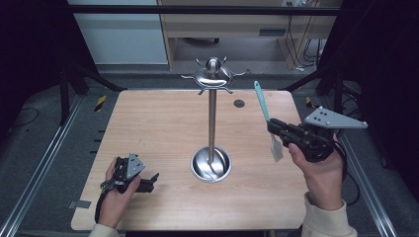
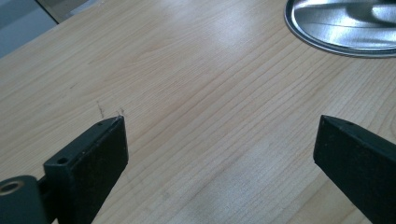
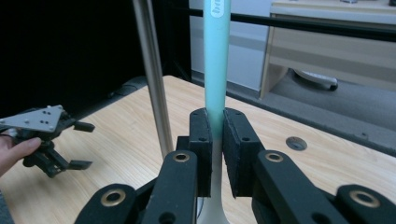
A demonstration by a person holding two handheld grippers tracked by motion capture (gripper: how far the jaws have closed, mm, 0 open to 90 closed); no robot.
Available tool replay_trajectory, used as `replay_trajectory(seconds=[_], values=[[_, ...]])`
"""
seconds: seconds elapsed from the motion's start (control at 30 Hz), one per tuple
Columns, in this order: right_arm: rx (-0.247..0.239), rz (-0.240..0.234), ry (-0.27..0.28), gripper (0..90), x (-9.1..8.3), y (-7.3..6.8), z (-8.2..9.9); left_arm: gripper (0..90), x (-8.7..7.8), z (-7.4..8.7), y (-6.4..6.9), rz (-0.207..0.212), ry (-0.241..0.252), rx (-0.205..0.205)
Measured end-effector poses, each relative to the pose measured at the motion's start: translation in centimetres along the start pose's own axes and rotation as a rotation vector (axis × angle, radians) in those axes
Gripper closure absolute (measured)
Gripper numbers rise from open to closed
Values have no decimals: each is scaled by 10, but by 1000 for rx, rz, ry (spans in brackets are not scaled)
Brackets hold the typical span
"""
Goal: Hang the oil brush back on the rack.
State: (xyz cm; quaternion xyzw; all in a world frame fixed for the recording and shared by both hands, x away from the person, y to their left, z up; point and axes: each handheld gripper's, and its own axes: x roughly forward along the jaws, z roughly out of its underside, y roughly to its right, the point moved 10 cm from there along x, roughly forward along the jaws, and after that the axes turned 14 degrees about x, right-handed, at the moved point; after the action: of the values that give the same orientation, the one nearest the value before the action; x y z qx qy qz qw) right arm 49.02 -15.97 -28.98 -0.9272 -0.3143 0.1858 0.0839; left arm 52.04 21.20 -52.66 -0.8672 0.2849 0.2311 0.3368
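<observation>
Looking down from the high view, the right gripper (image 1: 274,129) pinches a spatula (image 1: 267,120) partway along its teal handle, well above the table (image 1: 148,128). The handle tip points up and away from the jaws, and the pale blade hangs below them, toward the person's hand. A tall metal rack (image 1: 212,116) stands to the left of this gripper, its ring of hooks at the top higher than the handle tip, its round dish base on the wood. The left gripper (image 1: 153,178) lies low at the near left of the table, well apart from the rack and the spatula.

In the left gripper view, the two black jaws stand spread wide with nothing between them, bare wood ahead and the rim of the rack's base (image 2: 327,44) at the upper right beyond them.

In the right gripper view, the jaws are pressed together on the spatula (image 3: 217,70), the pads clamped where teal fades to white. The handle rises straight up from between them, and the rack's pole (image 3: 152,74) stands just left of it, farther off.

The spatula looks light and thin, probably plastic or silicone, so a modest squeeze should hold it. The smooth handle may slip or swing in the pads, and the blade likely bends. The flat middle of the handle seems the best place to grip, leaving the tip free to meet a hook.
</observation>
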Motion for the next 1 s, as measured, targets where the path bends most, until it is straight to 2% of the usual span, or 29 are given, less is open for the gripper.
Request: replay_trajectory(seconds=[0.03, 0.23, 0.63, 1.0], values=[[-10, -14, 2, 825, 0, -4, -1, 26, 0, 0, 0, 0, -2, 0], [-34, -22, 30, 825, -2, -14, -3, 26, 0, 1, 0, 3, -10, 8], [-97, -49, 35, 825, -3, -43, -1, 26, 0, 1, 0, -1, -3, -1], [-103, -69, 49, 825, -6, -48, -2, 26, 0, 1, 1, 3, -7, 3]])
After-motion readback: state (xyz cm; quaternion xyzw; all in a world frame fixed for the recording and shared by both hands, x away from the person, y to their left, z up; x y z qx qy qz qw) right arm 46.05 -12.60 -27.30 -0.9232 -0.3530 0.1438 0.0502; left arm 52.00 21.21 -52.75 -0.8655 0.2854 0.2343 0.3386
